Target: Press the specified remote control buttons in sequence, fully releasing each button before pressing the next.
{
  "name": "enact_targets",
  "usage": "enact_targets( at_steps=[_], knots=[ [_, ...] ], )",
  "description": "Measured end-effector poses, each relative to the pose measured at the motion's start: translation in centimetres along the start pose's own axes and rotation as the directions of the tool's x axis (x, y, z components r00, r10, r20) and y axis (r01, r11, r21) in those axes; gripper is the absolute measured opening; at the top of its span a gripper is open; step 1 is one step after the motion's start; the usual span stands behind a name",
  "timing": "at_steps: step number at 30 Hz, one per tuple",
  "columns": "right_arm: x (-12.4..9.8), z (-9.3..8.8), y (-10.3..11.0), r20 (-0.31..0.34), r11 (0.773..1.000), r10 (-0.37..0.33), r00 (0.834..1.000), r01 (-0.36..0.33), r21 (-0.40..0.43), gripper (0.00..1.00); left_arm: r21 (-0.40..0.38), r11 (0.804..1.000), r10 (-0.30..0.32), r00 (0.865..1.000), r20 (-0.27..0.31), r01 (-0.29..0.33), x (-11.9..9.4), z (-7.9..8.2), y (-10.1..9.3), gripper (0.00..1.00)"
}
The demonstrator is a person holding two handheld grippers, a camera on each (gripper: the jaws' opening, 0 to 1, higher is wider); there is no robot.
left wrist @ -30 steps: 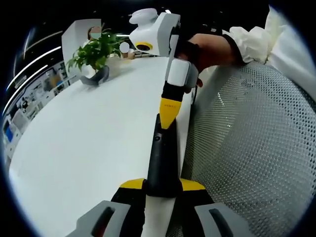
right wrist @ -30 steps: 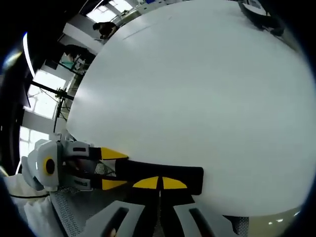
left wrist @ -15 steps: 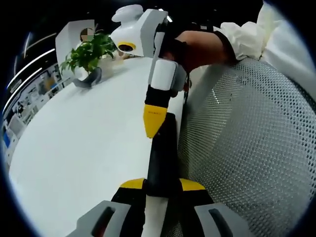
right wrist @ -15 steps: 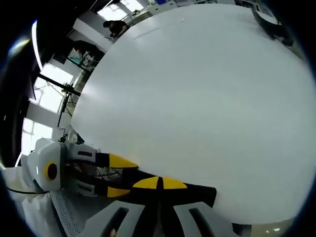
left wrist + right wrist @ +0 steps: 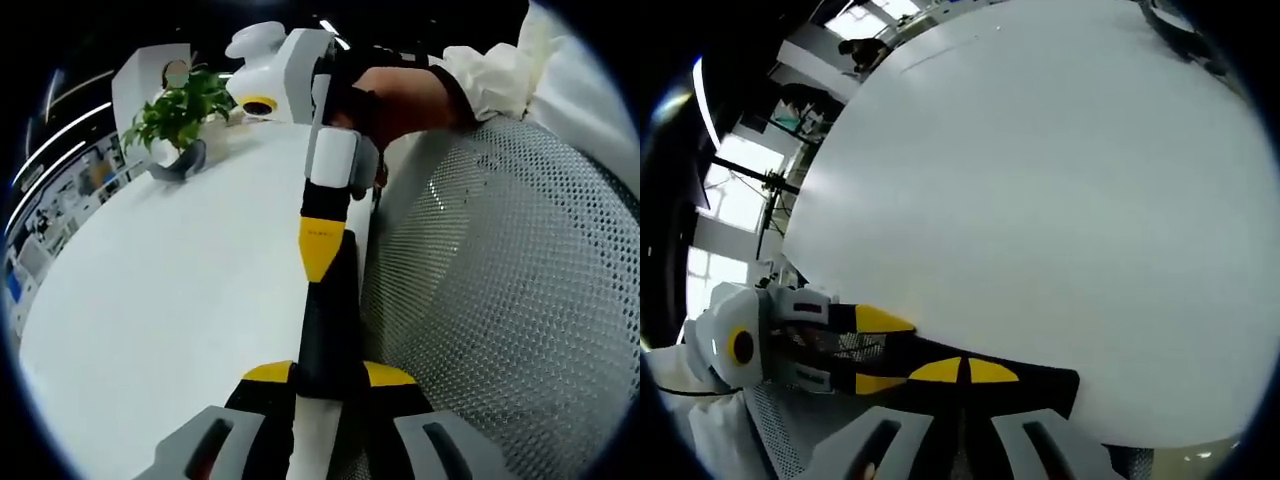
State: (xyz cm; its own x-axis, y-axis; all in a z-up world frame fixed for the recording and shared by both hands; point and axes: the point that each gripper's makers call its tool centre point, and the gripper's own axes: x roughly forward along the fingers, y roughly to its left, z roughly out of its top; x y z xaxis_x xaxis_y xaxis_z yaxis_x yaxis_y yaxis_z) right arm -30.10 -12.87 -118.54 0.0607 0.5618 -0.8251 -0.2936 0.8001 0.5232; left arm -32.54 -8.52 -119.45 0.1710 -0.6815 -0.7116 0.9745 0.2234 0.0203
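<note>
Currently, from left to right in the left gripper view: a potted plant (image 5: 180, 112) at the far edge of the white table (image 5: 160, 290); the black remote (image 5: 330, 325), lying along the table's near edge, its near end pinched between the yellow tips of the left gripper (image 5: 328, 376); a mesh chair back (image 5: 500, 300) to the right.

The right gripper (image 5: 322, 252), tips pressed together, reaches in from above; its yellow point meets the upper face of the remote. Half a second ago that point sat higher and off to the left of the remote; it has since come down onto the face, which reads as a press under way, release pending.

In the right gripper view, the left gripper (image 5: 875, 350) enters from the left, gripping the remote (image 5: 980, 385). The right gripper's (image 5: 962, 372) closed tips lie on its face.
</note>
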Motion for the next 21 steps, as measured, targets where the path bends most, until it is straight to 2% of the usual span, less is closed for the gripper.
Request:
enact_targets(
  at_steps=[5, 10, 19, 21],
  knots=[
    [0.27, 0.27, -0.14, 0.012, 0.999, -0.032, 0.999, 0.032, -0.036, 0.0, 0.02, 1.0, 0.008, 1.0, -0.003, -0.008, 0.05, 0.01, 0.05, 0.24],
    [0.33, 0.39, -0.28, 0.023, 0.998, -0.044, 0.999, 0.045, -0.049, 0.0, 0.008, 1.0, 0.009, 1.0, -0.003, -0.009, 0.05, 0.02, 0.13, 0.24],
    [0.32, 0.37, -0.21, 0.027, 0.996, -0.04, 0.999, 0.042, -0.079, 0.0, 0.025, 1.0, 0.011, 1.0, -0.01, -0.011, 0.1, 0.03, 0.1, 0.24],
    [0.23, 0.41, -0.29, 0.024, 0.998, -0.034, 0.999, 0.036, -0.055, 0.0, 0.023, 1.0, 0.01, 1.0, -0.009, -0.01, 0.07, 0.05, 0.11, 0.24]
  ],
)
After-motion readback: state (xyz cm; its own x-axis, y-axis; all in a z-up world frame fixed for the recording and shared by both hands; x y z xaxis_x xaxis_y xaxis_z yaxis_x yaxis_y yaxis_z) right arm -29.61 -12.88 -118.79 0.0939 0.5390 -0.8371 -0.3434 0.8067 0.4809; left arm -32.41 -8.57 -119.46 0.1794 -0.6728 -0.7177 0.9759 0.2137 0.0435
